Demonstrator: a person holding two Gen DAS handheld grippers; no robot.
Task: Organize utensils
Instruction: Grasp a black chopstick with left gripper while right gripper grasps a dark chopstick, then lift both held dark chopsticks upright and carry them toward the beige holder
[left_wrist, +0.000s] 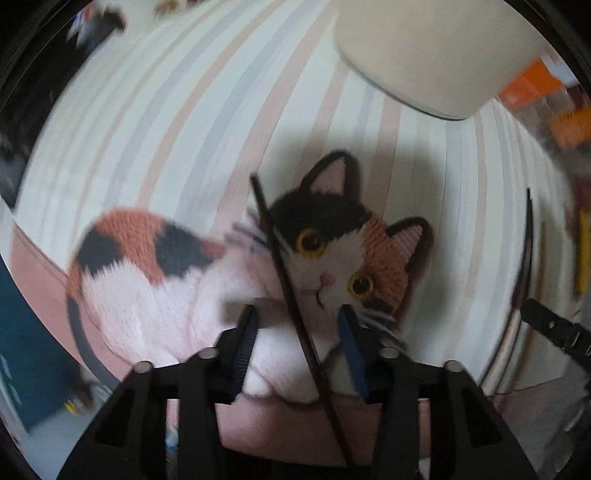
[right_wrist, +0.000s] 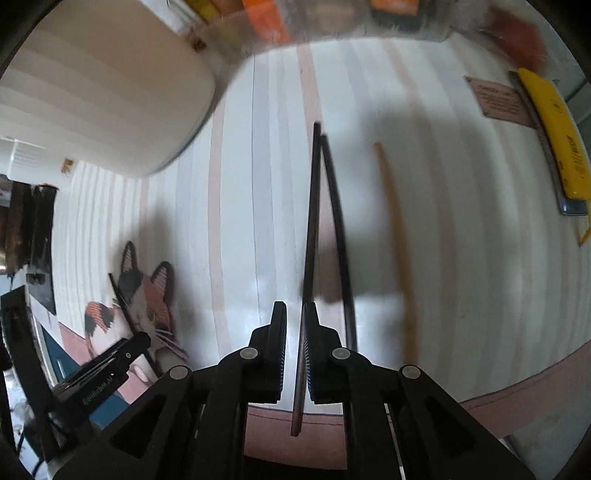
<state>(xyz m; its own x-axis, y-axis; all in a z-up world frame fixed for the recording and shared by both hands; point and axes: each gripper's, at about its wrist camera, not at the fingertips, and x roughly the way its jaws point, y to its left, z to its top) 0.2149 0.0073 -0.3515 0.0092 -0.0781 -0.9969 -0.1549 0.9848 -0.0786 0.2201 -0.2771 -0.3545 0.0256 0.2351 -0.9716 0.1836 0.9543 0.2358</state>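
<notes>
Dark, slender lacquered chopstick (right_wrist: 308, 236) sits pinched between the nearly closed fingers of the right gripper (right_wrist: 294, 321), a second dark chopstick (right_wrist: 338, 229) and a tan wooden one (right_wrist: 397, 236) lying just beside it on the striped cloth (right_wrist: 251, 184) of the worktop; the step looks like gathering the sticks. Left gripper (left_wrist: 300, 319) hangs wide open around another dark chopstick (left_wrist: 284, 266) on the embroidered cat (left_wrist: 332, 254), gripping nothing; next it likely needs to close squarely on that thin, slippery shaft.

Striped mat (right_wrist: 461, 221) with calico cat patch (left_wrist: 229, 280); yellow case (right_wrist: 557, 144) near brown card (right_wrist: 498, 101).
</notes>
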